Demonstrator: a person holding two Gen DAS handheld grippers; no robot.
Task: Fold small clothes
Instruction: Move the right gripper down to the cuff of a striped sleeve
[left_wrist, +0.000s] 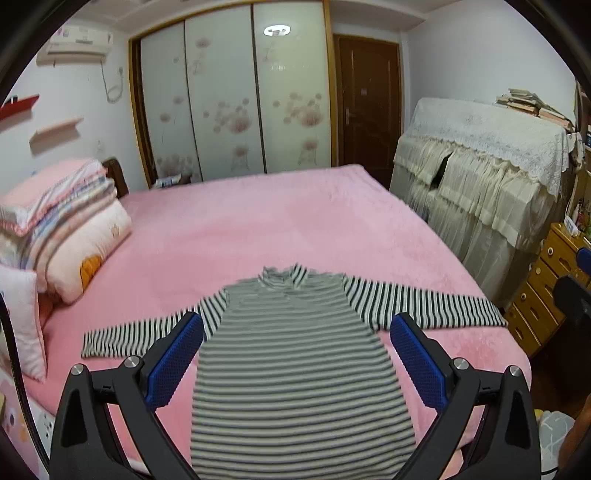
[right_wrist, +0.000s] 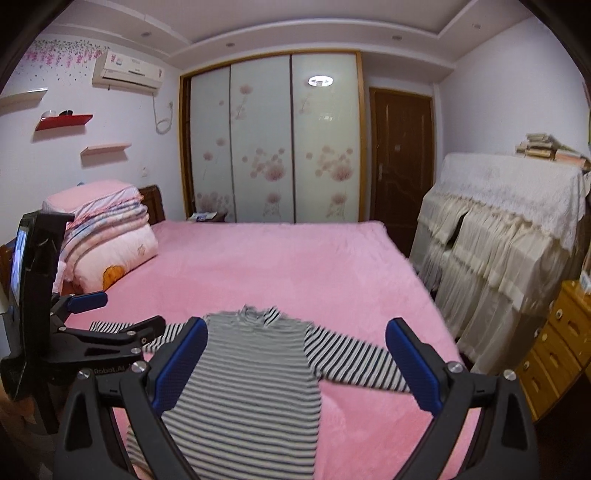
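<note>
- On the pink bed (left_wrist: 258, 229), near its front edge: striped top (left_wrist: 295, 362) lies flat, collar pointing away toward the wardrobe (left_wrist: 229, 103), both sleeves spread out sideways.
- Left gripper (left_wrist: 295, 332): fingers wide apart, nothing held, hanging above the body of the top.
- Right gripper (right_wrist: 295, 339): also wide open and empty, over the top's right half; its right finger (right_wrist: 413, 365) sits in front of the right sleeve (right_wrist: 351, 354).
- Left gripper also shows in the right view, at far left, over the left sleeve end (right_wrist: 107, 326).
- No fold started, by the look of it.
- Risk: blanket is fluffy, so a low pinch could catch the pile along with the sleeve and drag the whole top out of square.
- Risk: thin knit, so a shallow pinch may slip off mid-fold and the sleeve drops crooked.
- Risk: hem is close to the bed's front edge; any pull toward the person could slide it off.
- Risk: grabbing both layers of the body instead of one sleeve would bunch the fold.
- Frames slightly blurred, so exact height over the cloth cannot be told.
</note>
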